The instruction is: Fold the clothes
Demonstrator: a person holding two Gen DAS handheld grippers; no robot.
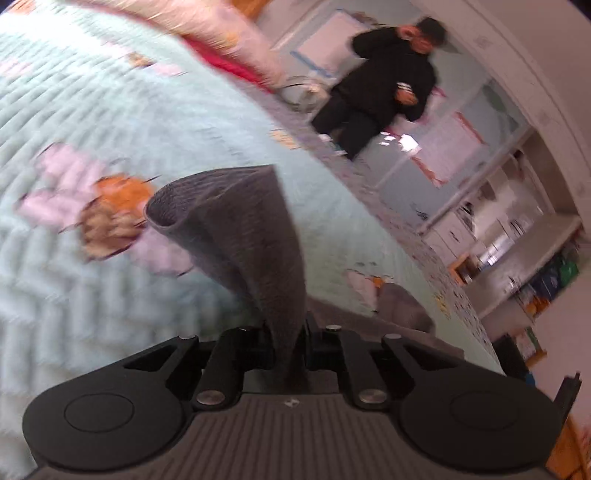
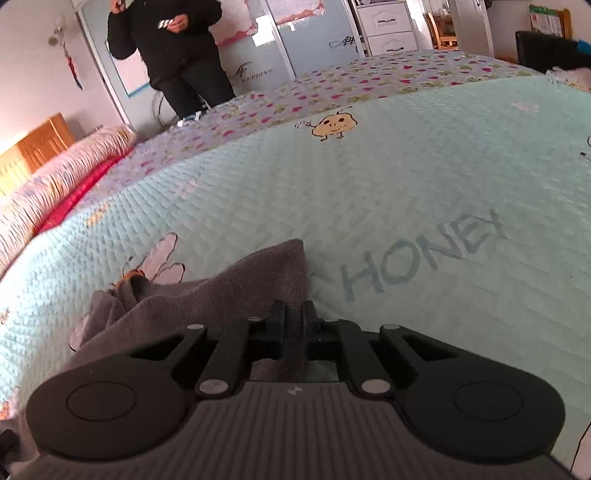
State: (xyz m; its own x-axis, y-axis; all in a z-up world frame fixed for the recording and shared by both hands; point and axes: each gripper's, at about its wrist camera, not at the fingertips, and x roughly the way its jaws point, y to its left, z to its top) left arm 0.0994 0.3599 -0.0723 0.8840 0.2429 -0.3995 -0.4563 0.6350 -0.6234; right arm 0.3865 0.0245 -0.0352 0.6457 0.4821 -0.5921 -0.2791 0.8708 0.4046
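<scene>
A grey knit garment (image 1: 240,221) is pinched in my left gripper (image 1: 288,328), which is shut on it and holds it above the bed; a fold of cloth stands up ahead of the jaws. In the right wrist view the same grey garment (image 2: 221,291) lies partly on the mint quilt (image 2: 369,177), and my right gripper (image 2: 295,314) is shut on its edge, low over the bed. More grey cloth (image 1: 402,306) lies on the quilt to the right in the left wrist view.
The mint quilt (image 1: 92,110) with cartoon prints covers a bed with a floral sheet (image 2: 332,85). Pink and red pillows (image 2: 62,184) lie at the left. A person in black (image 2: 173,48) stands past the bed. Drawers (image 2: 388,26) and a chair stand behind.
</scene>
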